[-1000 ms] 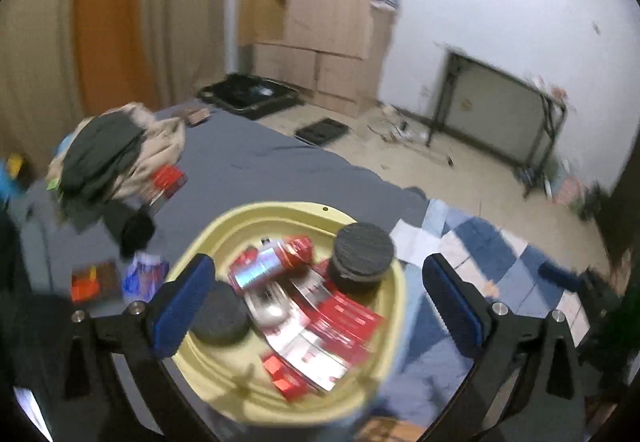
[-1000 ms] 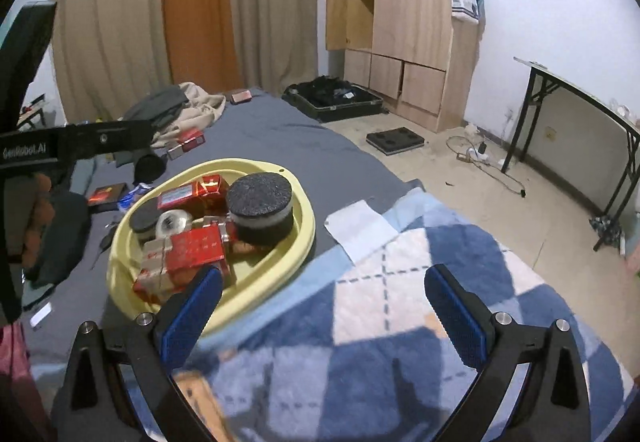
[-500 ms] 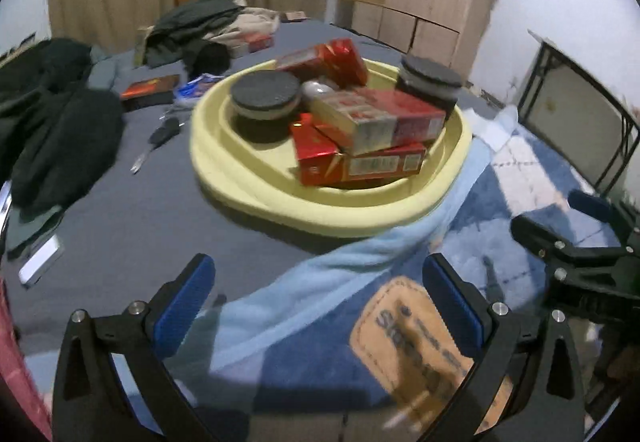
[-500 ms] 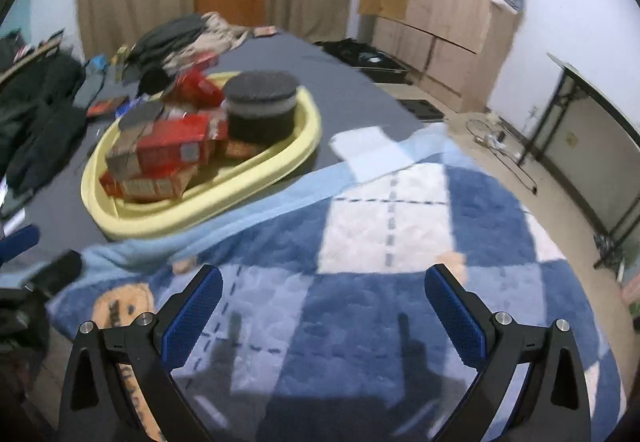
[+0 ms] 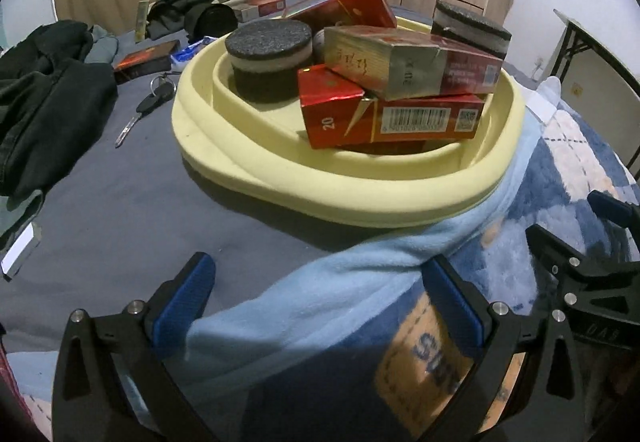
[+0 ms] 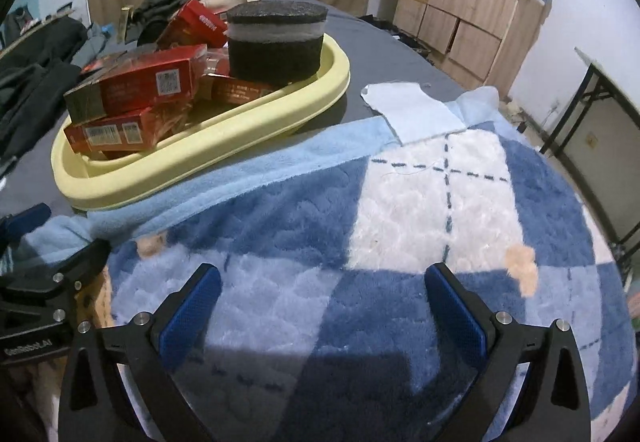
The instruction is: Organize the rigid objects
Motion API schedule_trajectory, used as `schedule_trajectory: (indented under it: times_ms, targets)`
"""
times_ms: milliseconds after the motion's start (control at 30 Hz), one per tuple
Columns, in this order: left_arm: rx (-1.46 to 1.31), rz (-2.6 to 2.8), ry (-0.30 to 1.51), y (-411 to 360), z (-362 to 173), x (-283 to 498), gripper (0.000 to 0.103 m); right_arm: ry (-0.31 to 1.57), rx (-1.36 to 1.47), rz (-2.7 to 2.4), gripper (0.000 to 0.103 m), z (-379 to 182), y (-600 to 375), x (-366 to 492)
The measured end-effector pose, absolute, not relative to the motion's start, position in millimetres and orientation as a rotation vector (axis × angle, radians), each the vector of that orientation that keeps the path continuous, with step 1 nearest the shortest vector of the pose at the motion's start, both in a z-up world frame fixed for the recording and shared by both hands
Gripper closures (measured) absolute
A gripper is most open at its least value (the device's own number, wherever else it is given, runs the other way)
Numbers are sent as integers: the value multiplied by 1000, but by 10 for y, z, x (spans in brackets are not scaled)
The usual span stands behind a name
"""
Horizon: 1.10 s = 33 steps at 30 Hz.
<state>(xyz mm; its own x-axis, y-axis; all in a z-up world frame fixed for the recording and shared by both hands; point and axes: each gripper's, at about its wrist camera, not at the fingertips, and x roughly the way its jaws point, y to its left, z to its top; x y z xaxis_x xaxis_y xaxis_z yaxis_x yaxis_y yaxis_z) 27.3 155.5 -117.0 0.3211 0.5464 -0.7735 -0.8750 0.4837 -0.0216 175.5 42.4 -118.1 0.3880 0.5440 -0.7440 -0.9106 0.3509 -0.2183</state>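
Left wrist view, read from its left edge: dark clothes [image 5: 44, 81] lie heaped at the left of the frame, and a key [image 5: 146, 109] rests on the grey bed [image 5: 120, 209] just left of the yellow tray [image 5: 320, 197]. The tray fills the centre and upper middle. Inside it, a round black sponge puck [image 5: 268, 57] sits at the left, stacked red cartons [image 5: 400, 97] in the middle and a second puck [image 5: 472, 27] at the upper right. The cartons' long axes run roughly left to right across the frame. The left claw [image 5: 320, 302] hangs low at the bottom, spread wide and holding nothing, its blue pads over the light blue edge of the blanket [image 5: 304, 306]. The tray lies straight ahead of it, near.

Right wrist view, again from the left: the tray [image 6: 192, 165] sits in the upper left, cartons [image 6: 132, 85] toward its left end and the tall puck [image 6: 276, 41] at its right end. A white cloth [image 6: 412, 109] lies right of the tray. The right claw [image 6: 320, 306] is also wide and empty, over the blue checked blanket [image 6: 400, 201], with the tray off to its upper left.

By my judgement the left claw is nearer and squarer to the tray; the top carton's narrow end faces it, which would suit a grasp across the carton's short width.
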Motion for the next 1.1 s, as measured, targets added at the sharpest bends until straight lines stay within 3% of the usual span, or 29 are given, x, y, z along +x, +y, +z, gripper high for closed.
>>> schedule_trajectory:
  times_ms: [1100]
  targets:
    - [-495,977,782,1554,-1179,249,0,644,-676,1034,0,-1166,376,1677]
